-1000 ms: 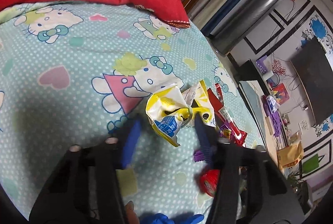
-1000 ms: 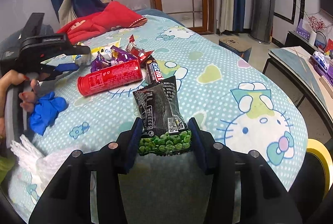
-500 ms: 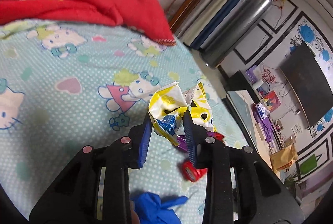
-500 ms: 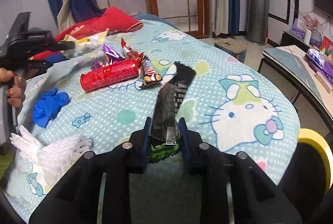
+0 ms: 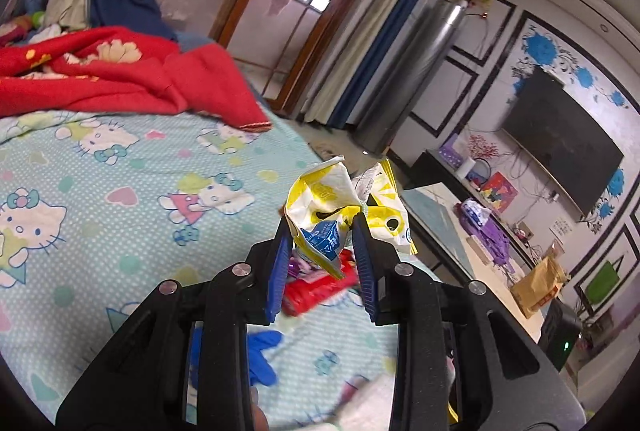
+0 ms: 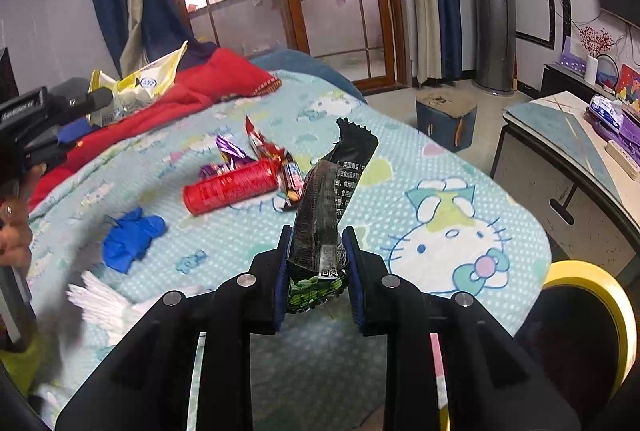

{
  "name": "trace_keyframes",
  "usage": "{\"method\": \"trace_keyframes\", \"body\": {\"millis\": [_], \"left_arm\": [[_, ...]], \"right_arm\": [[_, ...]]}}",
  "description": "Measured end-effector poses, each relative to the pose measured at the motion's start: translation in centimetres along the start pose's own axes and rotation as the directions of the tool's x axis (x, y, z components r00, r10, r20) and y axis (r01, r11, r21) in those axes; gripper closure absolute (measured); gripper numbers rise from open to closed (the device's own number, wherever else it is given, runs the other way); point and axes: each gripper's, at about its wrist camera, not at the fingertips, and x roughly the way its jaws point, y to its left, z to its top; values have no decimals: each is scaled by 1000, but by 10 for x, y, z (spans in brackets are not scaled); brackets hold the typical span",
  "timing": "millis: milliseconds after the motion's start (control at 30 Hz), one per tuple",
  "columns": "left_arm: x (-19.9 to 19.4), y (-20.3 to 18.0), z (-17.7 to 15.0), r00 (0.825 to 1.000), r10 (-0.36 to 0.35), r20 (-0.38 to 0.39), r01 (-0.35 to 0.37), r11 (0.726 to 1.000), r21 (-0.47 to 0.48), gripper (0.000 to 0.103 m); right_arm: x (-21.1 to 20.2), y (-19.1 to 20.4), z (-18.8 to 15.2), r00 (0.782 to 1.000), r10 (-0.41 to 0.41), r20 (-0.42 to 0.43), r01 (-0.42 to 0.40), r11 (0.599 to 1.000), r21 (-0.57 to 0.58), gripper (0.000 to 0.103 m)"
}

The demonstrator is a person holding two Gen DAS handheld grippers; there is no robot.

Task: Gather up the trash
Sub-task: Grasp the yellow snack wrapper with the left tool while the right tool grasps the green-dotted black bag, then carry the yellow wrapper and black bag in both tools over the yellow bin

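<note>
My left gripper [image 5: 322, 231] is shut on a crumpled yellow and white wrapper [image 5: 340, 199] and holds it lifted above the bed; it also shows in the right wrist view [image 6: 136, 87]. My right gripper [image 6: 316, 251] is shut on a black snack bag with green peas [image 6: 326, 215] and holds it raised over the bed. On the Hello Kitty sheet [image 6: 440, 215] lie a red tube [image 6: 232, 187], red and purple candy wrappers [image 6: 260, 147], a blue glove [image 6: 130, 237] and white crumpled plastic [image 6: 104, 303].
A red blanket [image 5: 120, 75] lies at the head of the bed. A yellow-rimmed bin [image 6: 588, 315] stands by the bed's right edge. A low table [image 6: 572, 151] with clutter and a small blue stool [image 6: 446, 119] stand beyond on the floor.
Both grippers closed on their wrappers and lifted them off the bed. The left one rose and tilted up; the black bag now stands folded between the right fingers.
</note>
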Motion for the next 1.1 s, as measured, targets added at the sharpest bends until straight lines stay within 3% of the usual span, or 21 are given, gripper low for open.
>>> {"method": "trace_keyframes", "body": {"millis": [433,1100], "left_arm": [[-7,-51,-28,996,-81,-22,83,989,125,79],[0,-85,-48,990,-130,-58,140,963,232,79]], "right_arm": [[-41,-9,20,999,-6,50,7,1000,-18,79],[-82,-54,4,995,-86,58,85,996,26,79]]}}
